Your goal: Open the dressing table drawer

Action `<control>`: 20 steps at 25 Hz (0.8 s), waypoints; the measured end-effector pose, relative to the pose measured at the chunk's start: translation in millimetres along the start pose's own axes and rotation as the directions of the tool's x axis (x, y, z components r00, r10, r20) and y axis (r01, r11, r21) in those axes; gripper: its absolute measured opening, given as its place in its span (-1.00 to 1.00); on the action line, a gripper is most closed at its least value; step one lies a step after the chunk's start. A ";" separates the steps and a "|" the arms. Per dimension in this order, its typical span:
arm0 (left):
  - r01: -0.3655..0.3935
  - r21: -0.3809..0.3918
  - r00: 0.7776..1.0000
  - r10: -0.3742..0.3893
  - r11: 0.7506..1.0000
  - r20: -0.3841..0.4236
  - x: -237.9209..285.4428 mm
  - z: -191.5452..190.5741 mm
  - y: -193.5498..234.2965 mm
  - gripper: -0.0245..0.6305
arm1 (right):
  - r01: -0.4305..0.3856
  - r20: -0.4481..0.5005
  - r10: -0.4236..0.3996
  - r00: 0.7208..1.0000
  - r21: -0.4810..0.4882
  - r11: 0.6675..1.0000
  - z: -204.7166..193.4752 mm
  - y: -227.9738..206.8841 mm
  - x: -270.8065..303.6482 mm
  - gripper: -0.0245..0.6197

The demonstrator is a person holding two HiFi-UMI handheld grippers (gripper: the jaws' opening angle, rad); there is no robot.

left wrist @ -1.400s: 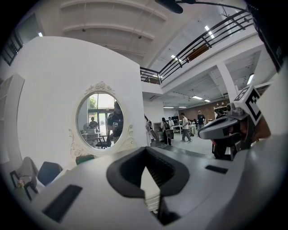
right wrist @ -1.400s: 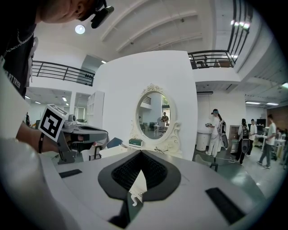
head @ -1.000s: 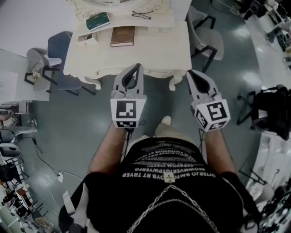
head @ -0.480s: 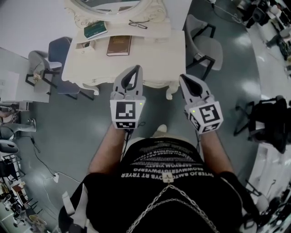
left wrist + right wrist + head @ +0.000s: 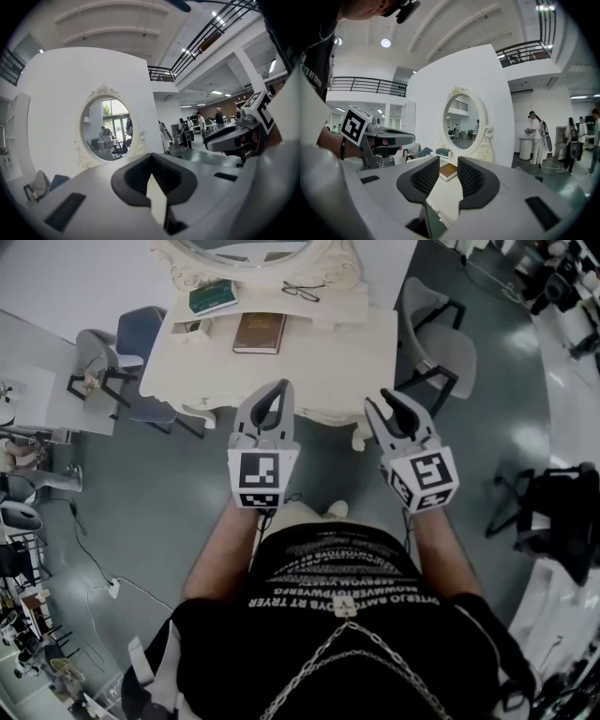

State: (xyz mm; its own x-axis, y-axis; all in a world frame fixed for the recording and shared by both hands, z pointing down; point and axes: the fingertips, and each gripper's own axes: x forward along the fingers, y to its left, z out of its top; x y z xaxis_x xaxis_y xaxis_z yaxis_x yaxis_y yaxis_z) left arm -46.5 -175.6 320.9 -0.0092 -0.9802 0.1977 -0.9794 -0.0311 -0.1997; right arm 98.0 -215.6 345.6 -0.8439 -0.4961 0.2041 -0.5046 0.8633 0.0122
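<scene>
— Grey right gripper (image 5: 389,401): status and procedure?

— Its jaws have just been opening and now stand apart with nothing between them. The left gripper (image 5: 277,386) has its jaws together and is empty. Both point toward the near edge of the tabletop (image 5: 323,352) without touching it. The drawer belongs under that edge of the dressing table (image 5: 359,435); its front and handle do not show from above. Recommended: lower the open gripper to the level of the drawer front, centre the handle between the jaws, close firmly, then pull straight back and level, without twisting.

— Item count?

— Two grippers. On the tabletop: two books, one green book (image 5: 214,296) near the far left corner and one brown book (image 5: 260,332) just nearer; one pair of glasses (image 5: 307,292) along the far edge; one oval mirror (image 5: 253,247) at the back. Number of drawers: cannot be determined.
</scene>
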 end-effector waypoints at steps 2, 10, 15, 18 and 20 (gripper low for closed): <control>-0.007 0.005 1.000 0.007 1.000 -0.002 -1.7 1.3 1.6 -0.91 | -0.006 -0.003 0.006 1.000 0.006 1.000 -0.8 -0.2 2.5 -0.61; -0.006 0.001 1.000 0.006 1.000 -0.018 -2.1 -3.7 12.7 -0.91 | 0.028 -0.026 -0.027 0.999 0.037 0.999 -7.9 -3.2 12.6 -0.56; 0.029 0.009 1.000 -0.028 1.000 -0.010 15.2 0.5 17.8 -0.92 | 0.064 -0.032 -0.062 0.998 0.071 0.995 -8.0 -11.2 22.7 -0.56; 0.045 0.009 0.999 -0.045 0.999 -0.009 25.8 -1.0 26.3 -0.91 | 0.072 -0.026 -0.070 0.997 0.071 0.995 -3.8 -13.0 36.3 -0.56; 0.055 0.005 0.998 -0.055 0.998 -0.012 32.7 -2.5 34.6 -0.92 | 0.077 -0.027 -0.075 0.997 0.068 0.995 -0.4 -13.9 46.6 -0.55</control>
State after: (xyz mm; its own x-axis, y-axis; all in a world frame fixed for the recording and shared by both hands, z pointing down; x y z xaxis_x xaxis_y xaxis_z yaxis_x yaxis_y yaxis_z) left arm -81.1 -208.2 322.9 0.0417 -0.9746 0.2202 -0.9773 -0.0856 -0.1938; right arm 65.8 -250.7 355.3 -0.7983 -0.5570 0.2288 -0.5792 0.8143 -0.0386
